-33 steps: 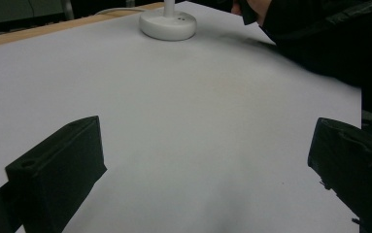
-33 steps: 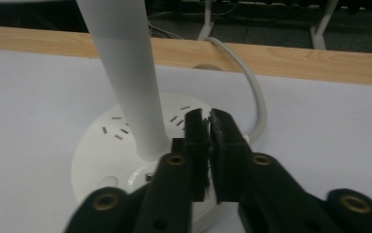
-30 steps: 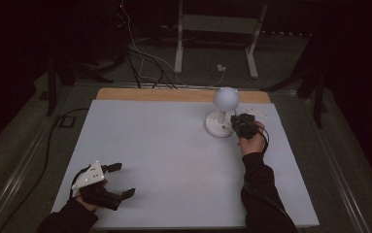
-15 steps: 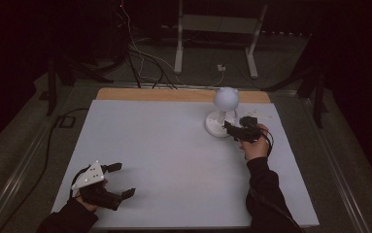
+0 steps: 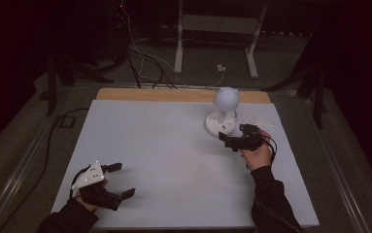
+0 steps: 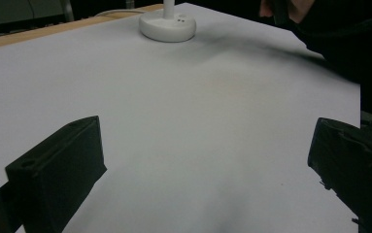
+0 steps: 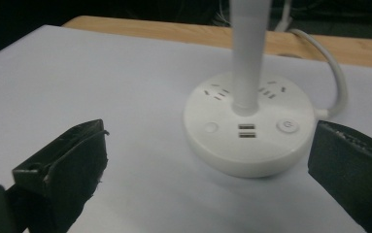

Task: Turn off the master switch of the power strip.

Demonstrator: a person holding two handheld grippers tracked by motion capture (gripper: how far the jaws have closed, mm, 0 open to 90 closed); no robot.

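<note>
The white table spans the work area in the high view, with a strip of bare wood along its far edge and a dark floor with loose cables beyond it.

The desk lamp stands upright on the far right part of the table, close to the wooden strip. It has a round white base, a straight white stem that rises from the middle of the base, and a globe-shaped head on top. In the right gripper view, the base shows two round buttons, a pair of small ports between them, and socket slots behind the stem. A white cord leaves the base on its far side and curves off over the wooden strip.

Your right gripper is just in front of the lamp base, near it but apart from it. Its jaws have just been opening and now stand wide apart. Nothing is between the pads; the base lies beyond them in the right gripper view.

Your left gripper is at the near left corner of the table, well apart from the lamp. Its jaws stand wide open over bare table surface and hold nothing. In the left gripper view, the lamp base appears far off, with your right sleeve beside it.
</note>
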